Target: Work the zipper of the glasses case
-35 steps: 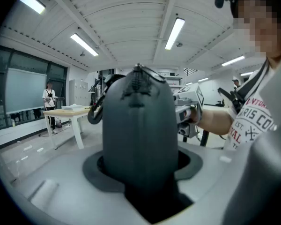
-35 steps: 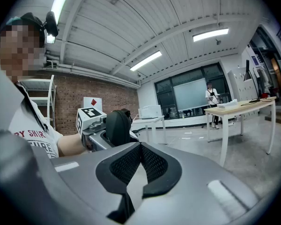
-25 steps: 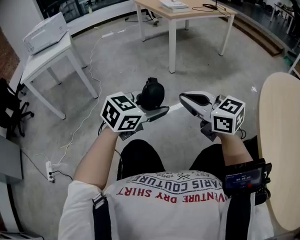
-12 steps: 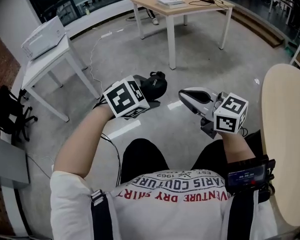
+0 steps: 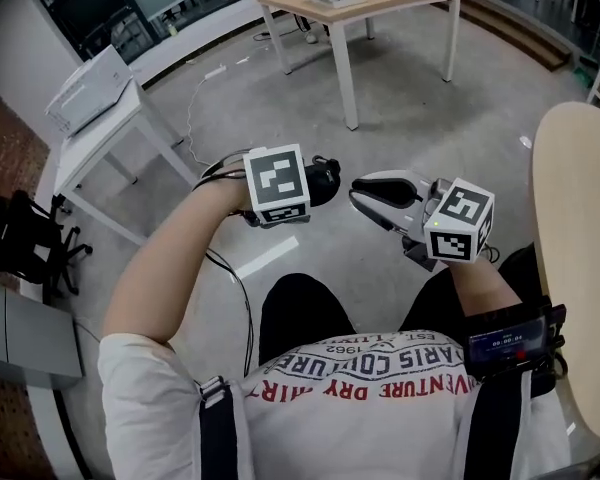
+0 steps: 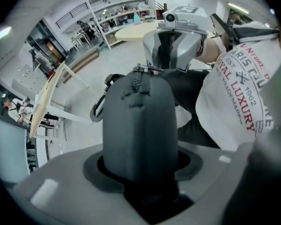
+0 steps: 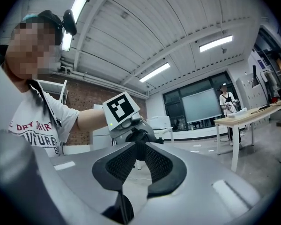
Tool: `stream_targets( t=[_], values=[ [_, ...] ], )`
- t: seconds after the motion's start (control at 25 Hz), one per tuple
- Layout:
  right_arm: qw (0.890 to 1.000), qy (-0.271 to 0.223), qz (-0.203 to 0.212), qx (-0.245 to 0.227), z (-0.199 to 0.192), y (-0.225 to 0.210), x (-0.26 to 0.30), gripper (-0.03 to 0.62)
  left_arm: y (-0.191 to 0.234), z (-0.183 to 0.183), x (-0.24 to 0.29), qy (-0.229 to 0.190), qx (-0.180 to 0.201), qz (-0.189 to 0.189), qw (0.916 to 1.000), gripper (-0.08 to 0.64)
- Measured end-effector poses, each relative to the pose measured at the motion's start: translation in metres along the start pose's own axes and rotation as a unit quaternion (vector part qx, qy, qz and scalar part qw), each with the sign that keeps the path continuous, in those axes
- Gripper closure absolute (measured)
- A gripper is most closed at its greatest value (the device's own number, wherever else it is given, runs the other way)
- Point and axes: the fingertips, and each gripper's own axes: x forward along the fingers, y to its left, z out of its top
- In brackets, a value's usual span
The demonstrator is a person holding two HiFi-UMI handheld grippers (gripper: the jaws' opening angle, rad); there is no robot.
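One dark grey, rounded fabric glasses case (image 6: 138, 125) hangs in mid-air above the person's lap. One end is clamped in the left gripper (image 5: 305, 188), and its single zipper (image 6: 139, 81) is turned toward the right gripper (image 7: 136, 146). The right gripper's jaws are opening with nothing between them, tips just short of the case. Risks: the small pull may be missed and fabric pinched instead, and a hard tug could drag the case from its only clamp. Count: one case, two grippers.

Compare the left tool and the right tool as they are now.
The left tool is clamped on the dark glasses case; the right tool holds nothing. The left tool's jaws press the case; the right tool's jaws are opening. Both point toward each other.
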Motion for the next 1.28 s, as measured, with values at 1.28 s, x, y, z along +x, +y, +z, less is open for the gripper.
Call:
stream_targets(
  t=[1.28],
  values=[
    [1.000,-0.007,0.004,-0.005,-0.009,0.006,0.005,0.563,-0.037,0.008,0.015,0.027,0.043,-0.078,0.9956,0.313]
  ],
)
